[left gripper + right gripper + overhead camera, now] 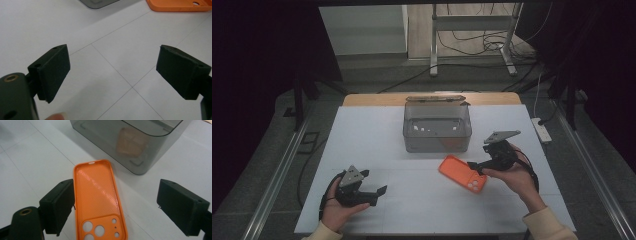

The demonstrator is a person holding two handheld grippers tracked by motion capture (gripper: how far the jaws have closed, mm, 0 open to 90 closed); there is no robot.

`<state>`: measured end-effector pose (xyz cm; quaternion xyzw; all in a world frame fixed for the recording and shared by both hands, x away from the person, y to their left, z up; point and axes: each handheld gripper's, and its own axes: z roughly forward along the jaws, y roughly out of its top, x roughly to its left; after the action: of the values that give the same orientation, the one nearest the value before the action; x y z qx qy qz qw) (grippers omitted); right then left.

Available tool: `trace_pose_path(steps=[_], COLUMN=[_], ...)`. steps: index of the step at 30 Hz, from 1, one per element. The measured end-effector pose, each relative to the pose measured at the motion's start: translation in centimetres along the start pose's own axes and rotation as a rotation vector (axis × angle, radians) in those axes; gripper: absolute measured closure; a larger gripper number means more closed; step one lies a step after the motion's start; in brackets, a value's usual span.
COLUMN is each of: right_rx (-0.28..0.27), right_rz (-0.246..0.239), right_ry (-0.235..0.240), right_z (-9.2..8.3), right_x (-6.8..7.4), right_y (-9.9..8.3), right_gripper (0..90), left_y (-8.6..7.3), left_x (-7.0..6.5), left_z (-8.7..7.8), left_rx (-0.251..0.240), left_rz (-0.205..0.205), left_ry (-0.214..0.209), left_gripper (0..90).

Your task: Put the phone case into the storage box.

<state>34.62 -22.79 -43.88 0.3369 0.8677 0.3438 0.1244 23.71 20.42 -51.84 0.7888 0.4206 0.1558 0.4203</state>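
Right gripper view has the right claw point(116, 206) wide open, holding nothing, straddling the orange phone case point(98, 200), long axis running straight ahead; left claw point(113, 72) gapes empty too, farther off.

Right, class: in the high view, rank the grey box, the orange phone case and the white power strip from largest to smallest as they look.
1. grey box
2. orange phone case
3. white power strip, though it lies farther back, so that is less sure.
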Motion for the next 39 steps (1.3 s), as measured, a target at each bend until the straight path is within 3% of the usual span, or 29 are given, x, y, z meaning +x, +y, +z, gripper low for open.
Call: trace_pose_path(steps=[28,39], right_rx=[0.043,0.102], right_rz=[-0.055,-0.074], right_ry=[-0.014,0.000], right_z=[1.8,3.3], right_x=[-0.4,-0.5], right_y=[1.6,1.8], right_gripper=[13.6,16.4], left_y=[0.2,0.1], left_x=[-0.2,-0.1], left_z=[0.2,0.3], left_rx=[0.011,0.016], left_rz=[0.005,0.005], left_ry=[0.001,-0.001], left_gripper=[11.7,11.7])
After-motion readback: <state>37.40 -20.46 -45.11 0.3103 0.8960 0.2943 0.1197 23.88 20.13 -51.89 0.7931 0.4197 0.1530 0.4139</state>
